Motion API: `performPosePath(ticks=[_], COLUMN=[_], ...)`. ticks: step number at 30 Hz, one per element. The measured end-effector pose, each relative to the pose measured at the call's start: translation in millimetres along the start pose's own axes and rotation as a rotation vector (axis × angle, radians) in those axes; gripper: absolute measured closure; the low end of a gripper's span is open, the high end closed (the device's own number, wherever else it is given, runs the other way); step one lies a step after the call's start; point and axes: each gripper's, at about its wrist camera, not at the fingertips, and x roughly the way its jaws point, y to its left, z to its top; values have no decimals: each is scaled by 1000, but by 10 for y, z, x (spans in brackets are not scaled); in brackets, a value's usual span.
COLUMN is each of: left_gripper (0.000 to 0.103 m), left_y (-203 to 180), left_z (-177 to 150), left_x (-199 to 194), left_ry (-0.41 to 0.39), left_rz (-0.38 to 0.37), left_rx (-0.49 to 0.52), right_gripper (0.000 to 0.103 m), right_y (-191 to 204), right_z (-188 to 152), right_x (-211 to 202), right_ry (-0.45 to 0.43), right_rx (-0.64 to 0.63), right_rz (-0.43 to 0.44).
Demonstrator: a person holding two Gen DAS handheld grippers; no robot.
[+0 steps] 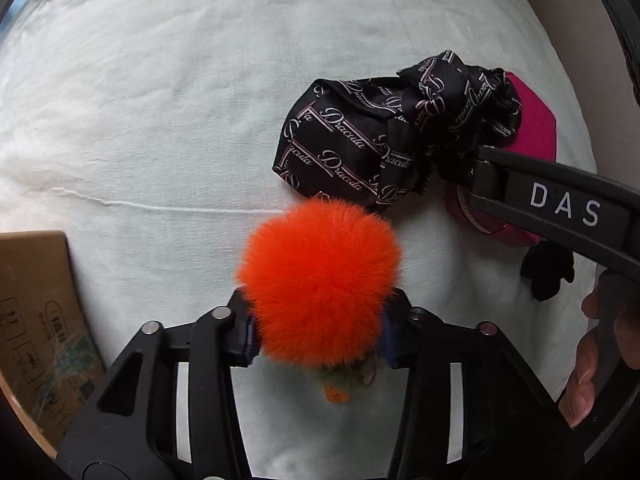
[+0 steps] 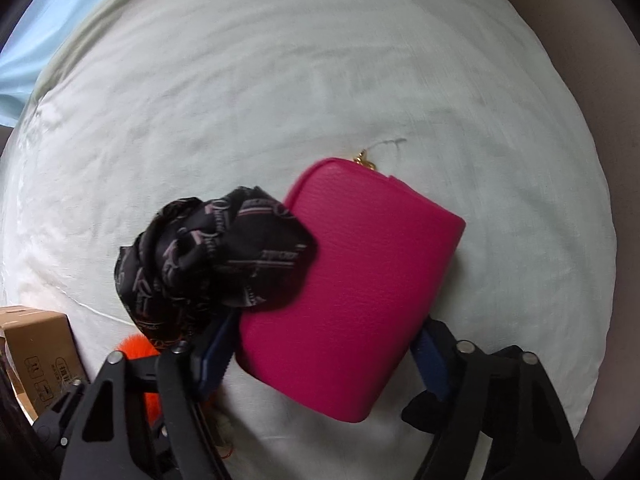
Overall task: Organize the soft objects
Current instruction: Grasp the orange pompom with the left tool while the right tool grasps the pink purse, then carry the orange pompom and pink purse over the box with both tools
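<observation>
A: How many soft things lie on the pale sheet (image 1: 140, 120)?
B: Three: one orange fur pompom (image 1: 320, 284), one black printed scarf (image 1: 360, 140), one pink pouch (image 2: 348, 280).
A: The grippers?
B: Left gripper (image 1: 318, 336) squeezes the pompom; right gripper (image 2: 324, 348) clamps the pouch. One cardboard box (image 1: 36, 320) beside; contents hidden.
</observation>
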Motion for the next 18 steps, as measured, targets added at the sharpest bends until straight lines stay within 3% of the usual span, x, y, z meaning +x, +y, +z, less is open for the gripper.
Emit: performPosePath(ticks=[7, 18], left_gripper=[68, 68], left_y=[241, 319], left_z=[-52, -221], left_x=[-213, -1041], left_ry=[-10, -142], left_rz=[-23, -21], left_rx=[-57, -70], right_gripper=[49, 53], right_y=[10, -88], right_z=[-92, -391], right_x=[-265, -985], right_ry=[-51, -134], right_rx=[4, 25], right_rz=[43, 89])
